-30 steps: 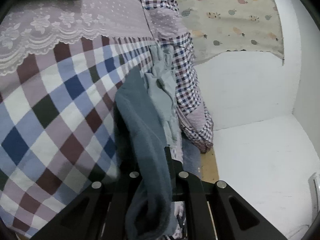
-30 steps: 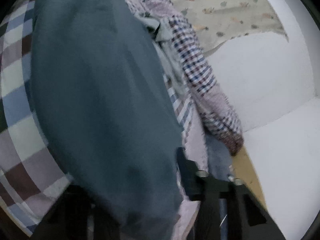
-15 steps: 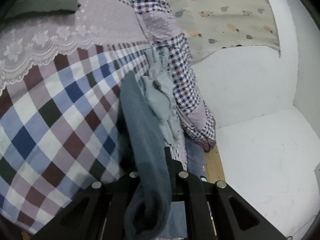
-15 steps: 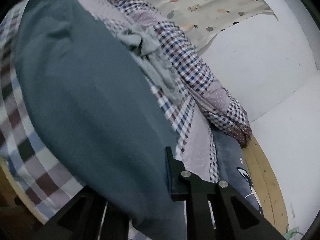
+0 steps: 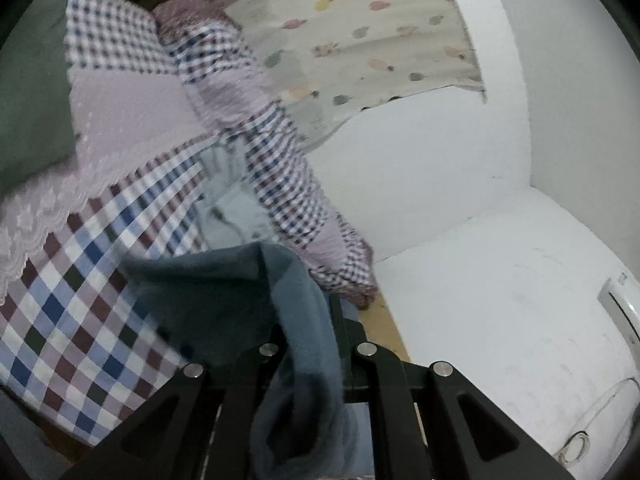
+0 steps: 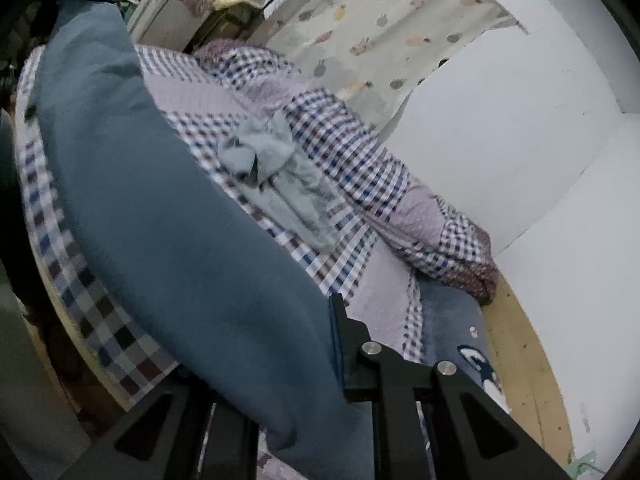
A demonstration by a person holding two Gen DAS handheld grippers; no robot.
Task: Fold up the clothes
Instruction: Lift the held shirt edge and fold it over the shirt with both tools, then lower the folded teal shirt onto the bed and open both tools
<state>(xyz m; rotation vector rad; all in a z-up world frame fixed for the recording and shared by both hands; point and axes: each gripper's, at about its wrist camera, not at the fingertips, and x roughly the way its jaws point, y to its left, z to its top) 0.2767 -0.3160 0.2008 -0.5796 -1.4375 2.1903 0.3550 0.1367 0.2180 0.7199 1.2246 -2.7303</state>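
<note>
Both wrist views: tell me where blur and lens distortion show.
Left wrist view: the checked plaid bed cover and pale grey crumpled garment smear with motion blur; fisheye bends the white wall. Right wrist view: sharper, though the blue-grey fleece garment looks soft up close; black corners frame both.

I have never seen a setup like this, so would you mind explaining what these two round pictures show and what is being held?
There is no robot here: a person holds a hand-held gripper in each hand, and each carries a fisheye camera looking along its two black fingers. One picture comes from the left hand-held gripper, the other from the right hand-held gripper. Both are clamped on the same dark blue garment, lifted over a bed with a checked bedspread. A crumpled pale grey garment lies on the bed beside a rolled checked quilt.
</note>
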